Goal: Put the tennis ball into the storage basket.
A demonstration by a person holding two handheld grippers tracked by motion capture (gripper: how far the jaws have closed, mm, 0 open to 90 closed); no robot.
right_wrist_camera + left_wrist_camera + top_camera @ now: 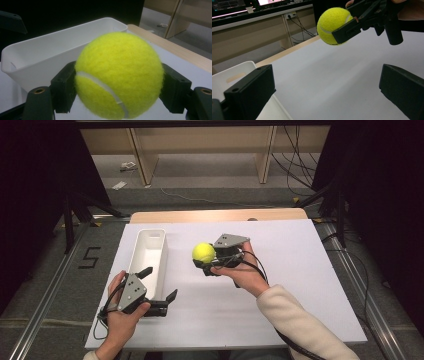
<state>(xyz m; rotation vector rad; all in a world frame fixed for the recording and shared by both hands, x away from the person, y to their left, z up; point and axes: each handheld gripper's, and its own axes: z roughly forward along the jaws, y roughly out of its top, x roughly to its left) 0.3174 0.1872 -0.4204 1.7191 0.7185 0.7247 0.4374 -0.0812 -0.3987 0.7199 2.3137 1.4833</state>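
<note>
The right gripper (206,263) grasps a yellow tennis ball (203,252) between its two black jaws, which press on the ball's opposite sides. In the right gripper view the tennis ball (119,75) sits clamped between the jaws, its white seam curving across the lower front. The ball is held above the white table surface (280,270), near the middle of it, just right of a long white plastic bin (150,251). The bin lies lengthwise from near to far on the left part of the table, and in the right gripper view its rim (62,35) stands just beyond the ball.

The left gripper (159,286) is at the near left, beside the bin's near end, its jaws spread wide apart with nothing between them. In the left gripper view the ball (333,25) and the right gripper (352,26) appear farther off, raised over the table.
</note>
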